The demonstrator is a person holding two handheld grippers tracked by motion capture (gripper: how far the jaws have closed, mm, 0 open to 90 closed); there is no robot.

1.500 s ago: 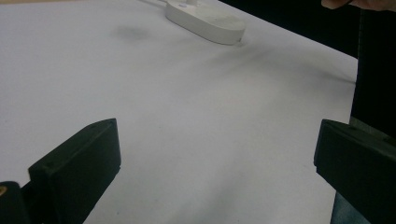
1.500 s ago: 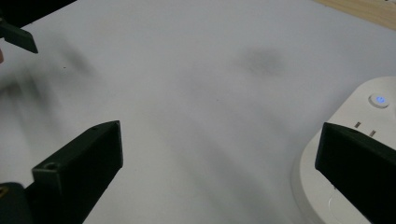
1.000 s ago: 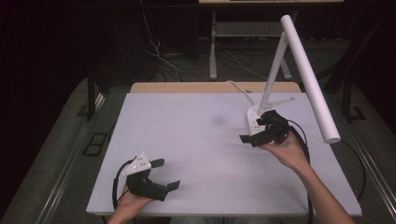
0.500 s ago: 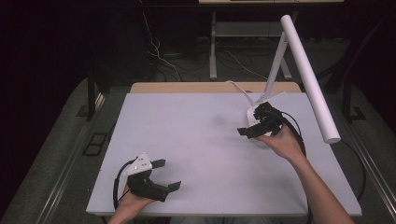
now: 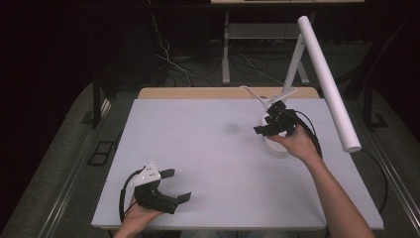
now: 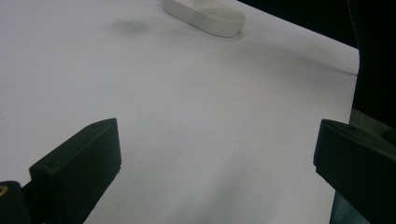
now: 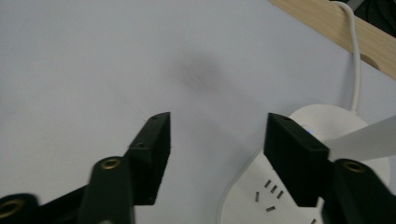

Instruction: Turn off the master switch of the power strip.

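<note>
- The jaws of the right gripper [image 7: 217,135] are held apart, with nothing between them; in the right gripper view one jaw is seen over the round white lamp base [image 7: 280,186], the other over the bare table beside it.
- A small blue light on the lamp base is partly covered by that jaw, and small marks, perhaps touch buttons, are printed on the base nearer to the camera. Whether the base is touched by the jaw cannot be told.
- Compared with the picture of one second ago, the right gripper [image 5: 272,126] has been moved forward and a little toward the far side, so that it now stands above the lamp base [image 5: 275,147] instead of just in front of it.
- From this change it is judged that the lamp is being approached, probably for a press on its base or a grip on its stem; no contact is proved yet.
- The jaws of the left gripper [image 5: 173,184] are also wide apart and empty. This gripper is rested near the front edge of the table [image 5: 198,148], well apart from the lamp base, and it has not been moved in the last second.
- In the left gripper view the lamp base [image 6: 205,16] is seen far off across the white surface.
- The long white lamp head [image 5: 327,82] is held out over the right side of the table, above the lamp base, and the white cord [image 7: 355,56] is led from the base over the wooden far edge.
</note>
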